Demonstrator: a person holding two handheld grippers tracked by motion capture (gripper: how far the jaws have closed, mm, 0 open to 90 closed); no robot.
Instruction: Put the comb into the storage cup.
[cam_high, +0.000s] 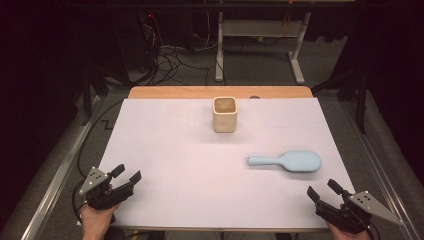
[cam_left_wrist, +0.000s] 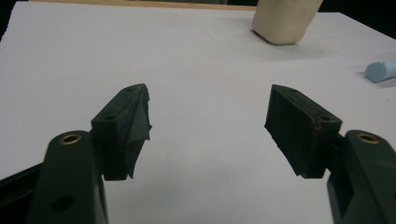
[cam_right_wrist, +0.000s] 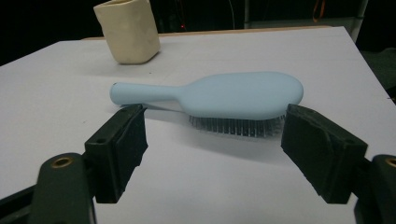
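Note:
A light blue hairbrush (cam_high: 288, 161) lies bristles down on the white sheet at the right, its handle pointing left. A cream square cup (cam_high: 224, 114) stands upright at the back middle. My right gripper (cam_high: 323, 190) is open near the front right corner, a little in front of the brush; in the right gripper view the hairbrush (cam_right_wrist: 219, 95) lies just beyond my gripper (cam_right_wrist: 215, 130). My left gripper (cam_high: 127, 174) is open at the front left with nothing between its jaws; its own view shows my gripper (cam_left_wrist: 208, 107), the cup (cam_left_wrist: 285, 21) far off and the brush handle tip (cam_left_wrist: 380, 71).
The white sheet (cam_high: 165, 150) covers a wooden table (cam_high: 220, 92) whose far edge shows behind the cup. Beyond it stand a desk frame (cam_high: 260, 45) and loose cables (cam_high: 170, 55) on the floor. Metal rails (cam_high: 55, 180) run along both sides.

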